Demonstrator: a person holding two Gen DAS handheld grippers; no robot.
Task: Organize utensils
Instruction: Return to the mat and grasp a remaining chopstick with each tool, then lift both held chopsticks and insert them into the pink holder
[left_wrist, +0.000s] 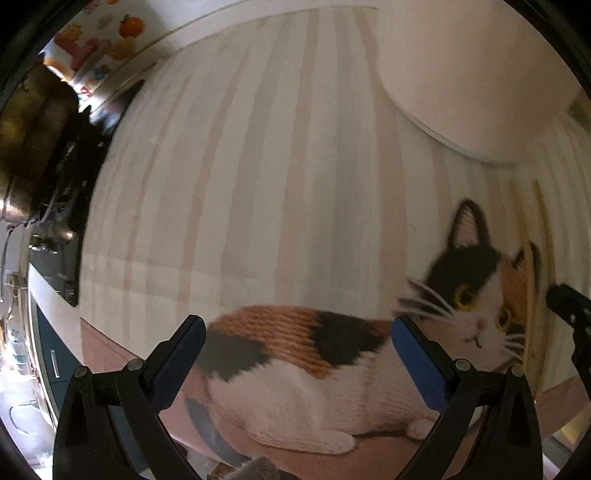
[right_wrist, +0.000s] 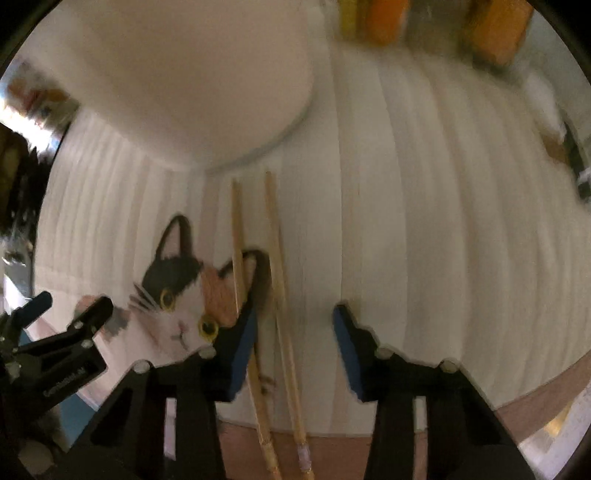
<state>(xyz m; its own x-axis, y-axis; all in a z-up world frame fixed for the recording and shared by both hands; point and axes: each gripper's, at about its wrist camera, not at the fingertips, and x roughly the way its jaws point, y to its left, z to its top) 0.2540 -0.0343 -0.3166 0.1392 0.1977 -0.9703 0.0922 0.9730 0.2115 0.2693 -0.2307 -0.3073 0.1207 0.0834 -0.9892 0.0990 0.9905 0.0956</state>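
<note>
Two wooden chopsticks lie side by side on a striped placemat with a calico cat picture. My right gripper is open just above them, the chopsticks running between its left finger and the gap. My left gripper is open and empty above the cat's body on the same placemat. The left gripper also shows at the left edge of the right wrist view. The chopsticks show faintly at the right of the left wrist view.
A white plate sits on the placemat beyond the chopsticks, also in the left wrist view. Orange and yellow containers stand at the far edge. Dark clutter lies to the far left.
</note>
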